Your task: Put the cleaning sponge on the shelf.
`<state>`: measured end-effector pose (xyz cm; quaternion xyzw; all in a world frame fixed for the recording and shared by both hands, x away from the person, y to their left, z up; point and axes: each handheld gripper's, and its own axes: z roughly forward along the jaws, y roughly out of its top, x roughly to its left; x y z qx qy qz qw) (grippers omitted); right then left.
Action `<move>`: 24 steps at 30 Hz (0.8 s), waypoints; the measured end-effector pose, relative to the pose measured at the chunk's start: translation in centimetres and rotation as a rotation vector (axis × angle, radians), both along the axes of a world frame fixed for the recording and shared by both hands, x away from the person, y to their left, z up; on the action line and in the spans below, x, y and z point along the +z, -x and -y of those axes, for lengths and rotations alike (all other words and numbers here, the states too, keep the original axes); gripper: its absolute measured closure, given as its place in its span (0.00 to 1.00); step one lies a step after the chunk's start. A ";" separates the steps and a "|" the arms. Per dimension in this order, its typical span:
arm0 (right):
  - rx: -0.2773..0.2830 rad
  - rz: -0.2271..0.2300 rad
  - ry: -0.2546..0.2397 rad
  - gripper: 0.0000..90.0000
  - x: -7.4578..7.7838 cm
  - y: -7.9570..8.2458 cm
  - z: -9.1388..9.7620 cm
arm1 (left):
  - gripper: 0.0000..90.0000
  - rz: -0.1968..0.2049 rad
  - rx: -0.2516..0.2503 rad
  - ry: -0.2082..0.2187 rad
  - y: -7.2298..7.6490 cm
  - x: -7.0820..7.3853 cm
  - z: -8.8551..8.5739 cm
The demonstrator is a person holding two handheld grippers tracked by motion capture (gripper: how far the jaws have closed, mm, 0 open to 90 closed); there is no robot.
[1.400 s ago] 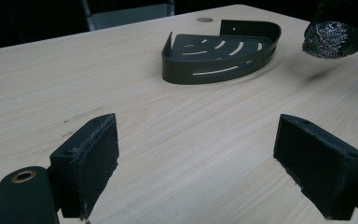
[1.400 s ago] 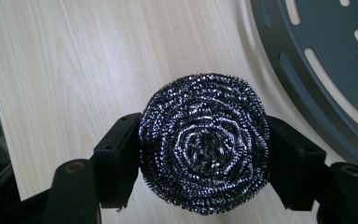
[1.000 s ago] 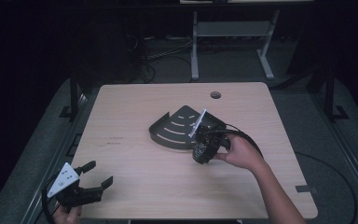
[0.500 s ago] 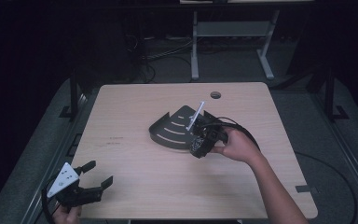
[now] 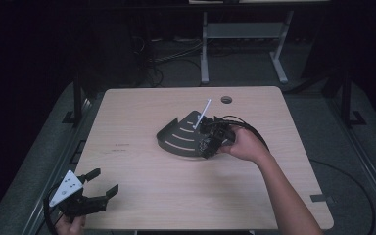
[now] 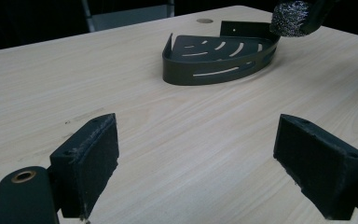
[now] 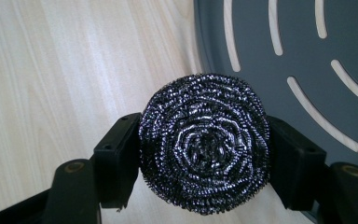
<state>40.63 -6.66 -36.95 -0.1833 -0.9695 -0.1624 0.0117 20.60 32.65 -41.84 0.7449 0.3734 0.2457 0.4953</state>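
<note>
A round steel-wool scourer (image 7: 204,143) sits squeezed between the black jaws of my right gripper (image 7: 204,156), which is shut on it. That gripper (image 5: 210,143) hovers at the near right edge of a dark quarter-round slotted corner tray (image 5: 178,136) in the middle of the table. The scourer (image 6: 291,17) hangs above the rim of the tray (image 6: 214,56) in the left gripper view. My left gripper (image 5: 97,188) is held at the table's near left corner, its jaws wide apart with nothing between the pads (image 6: 91,161).
The light wooden table (image 5: 142,112) has a round cable hole (image 5: 226,100) at the back. A black cable (image 5: 254,132) loops behind the right hand. Beyond the table stand white desk legs (image 5: 204,54) and floor cables in the dark.
The right hand has shifted slightly left with the scourer, over the tray's near right edge, and its grey plate has tipped up on edge. The left gripper has stayed put.
</note>
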 end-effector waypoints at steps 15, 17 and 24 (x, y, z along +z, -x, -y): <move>-0.025 -0.017 0.001 0.36 -0.3 -1.6 -0.1 | 0.15 0.000 0.001 0.000 0.0 0.0 0.0; -0.027 -0.020 -0.009 0.36 -0.2 -1.8 -0.1 | 0.15 0.002 0.000 -0.002 0.0 0.0 0.0; -0.046 -0.029 -0.003 0.36 -0.1 -2.7 0.1 | 0.15 0.002 0.000 -0.005 0.0 0.1 0.1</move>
